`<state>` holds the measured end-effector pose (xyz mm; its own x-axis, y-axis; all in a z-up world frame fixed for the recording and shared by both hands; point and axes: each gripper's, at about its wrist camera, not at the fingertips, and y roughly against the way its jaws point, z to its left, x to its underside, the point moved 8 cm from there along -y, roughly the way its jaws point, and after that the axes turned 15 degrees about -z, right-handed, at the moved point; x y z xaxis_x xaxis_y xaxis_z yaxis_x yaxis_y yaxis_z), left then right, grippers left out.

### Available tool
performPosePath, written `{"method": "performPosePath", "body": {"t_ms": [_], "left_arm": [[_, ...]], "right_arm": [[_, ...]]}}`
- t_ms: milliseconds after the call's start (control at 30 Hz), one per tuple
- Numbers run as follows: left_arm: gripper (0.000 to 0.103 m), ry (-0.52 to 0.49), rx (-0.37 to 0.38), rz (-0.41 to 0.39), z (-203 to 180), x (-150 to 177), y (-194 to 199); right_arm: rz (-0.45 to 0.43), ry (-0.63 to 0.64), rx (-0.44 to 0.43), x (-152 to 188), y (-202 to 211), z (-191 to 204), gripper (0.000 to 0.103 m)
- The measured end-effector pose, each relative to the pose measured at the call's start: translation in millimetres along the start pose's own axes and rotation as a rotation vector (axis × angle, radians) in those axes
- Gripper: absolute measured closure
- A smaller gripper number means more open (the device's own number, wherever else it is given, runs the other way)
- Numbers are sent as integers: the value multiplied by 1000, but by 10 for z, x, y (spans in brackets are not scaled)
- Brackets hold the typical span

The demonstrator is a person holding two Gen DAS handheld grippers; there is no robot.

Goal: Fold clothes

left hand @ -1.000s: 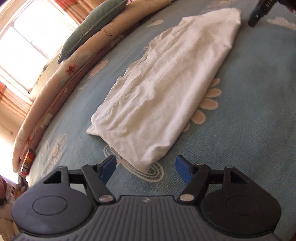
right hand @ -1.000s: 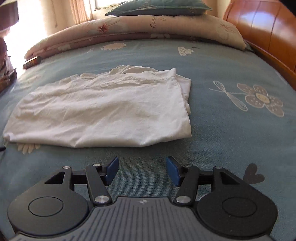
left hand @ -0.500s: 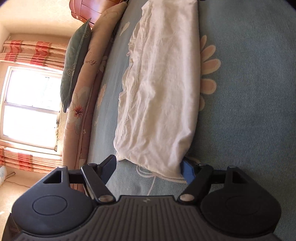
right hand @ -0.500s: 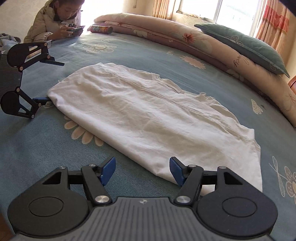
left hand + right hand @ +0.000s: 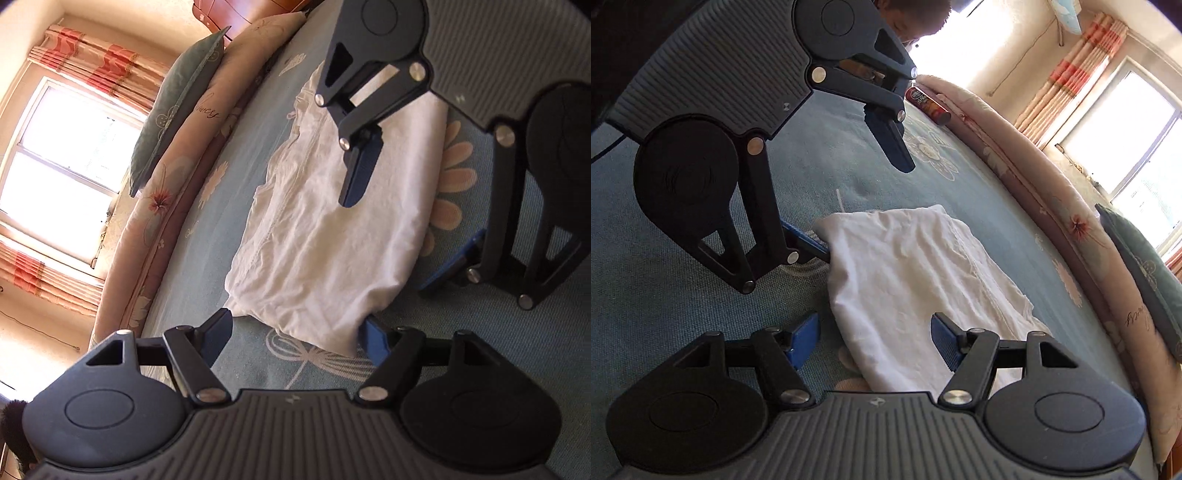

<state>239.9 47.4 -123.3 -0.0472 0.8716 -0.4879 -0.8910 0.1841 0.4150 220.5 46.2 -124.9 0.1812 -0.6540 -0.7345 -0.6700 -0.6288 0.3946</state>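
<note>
While both tools sit low over the blue bedspread point(image 5: 509, 332), the left gripper point(image 5: 295, 332) stands nearest in its own view, jaws spread wide, with the narrow end of the folded white garment point(image 5: 332, 240) lying between its blue fingertips point(image 5: 375, 341). The right-hand tip touches the cloth's edge; the left-hand tip stands clear of it on the bedspread. Just past that, the right gripper point(image 5: 406, 236) reaches in from the upper right of the same view, also spread wide: one finger hovers above the cloth, the other lies low beside the garment's long edge, on a peach daisy print point(image 5: 448, 192).

From the right wrist camera the arrangement mirrors itself. The right gripper point(image 5: 875, 339) is wide apart astride the long folded edge of the garment point(image 5: 908, 266), cloth lying between the tips (whether either pad presses it I cannot tell). Beyond it the left gripper point(image 5: 864, 206) comes in from the upper left, its lower finger at the garment's corner, its upper finger raised over the bedspread point(image 5: 665, 302).

Farther back, a rolled floral quilt point(image 5: 1027, 177) runs along the bed's far edge with a grey-green pillow point(image 5: 1145, 266) lying on it, and a cylindrical can point(image 5: 929, 103) rests by the roll's end. A person's head point(image 5: 916, 14) shows partly behind the left tool. Striped curtains point(image 5: 99, 62) and a bright window point(image 5: 66, 158) close the room.
</note>
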Motion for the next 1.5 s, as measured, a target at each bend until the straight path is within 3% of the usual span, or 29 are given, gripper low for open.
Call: {"method": "performPosePath", "body": {"t_ms": [133,267,367,500,633,733,867,1333,1400,1467,1500], "left_arm": [[28,-17,27,-27,-59,26,40],[28,-131,56,-53,-208,-19,4],[29,-168,33,-89,-209,-84,-50],[68,-99,23,-95,-102,-163,-116],[88,-63,3,-105,-68,-211,-86],[88,-52,9,-100,-81,-208,-66],[88,-58,20,-97,-99,-174,-43],[80,-153,55,-58,-234,-168,-165],[84,-157,68,-41,-253,-171,-197],[96,-146,73,-28,-254,-176,-193],[100,-139,76,-22,-254,-178,-189]], "right_arm": [[-18,61,90,-84,-8,-100,33],[-29,26,88,-123,40,-165,33],[-7,41,90,5,135,-177,33],[31,69,95,221,286,-188,31],[66,93,106,447,446,-222,31],[90,83,153,699,616,-415,31],[202,87,230,1131,844,-821,31],[362,207,288,1990,1302,-1356,32],[379,222,291,2064,1336,-1396,43],[379,208,276,2025,1317,-1350,94],[379,201,268,2006,1307,-1326,99]]}}
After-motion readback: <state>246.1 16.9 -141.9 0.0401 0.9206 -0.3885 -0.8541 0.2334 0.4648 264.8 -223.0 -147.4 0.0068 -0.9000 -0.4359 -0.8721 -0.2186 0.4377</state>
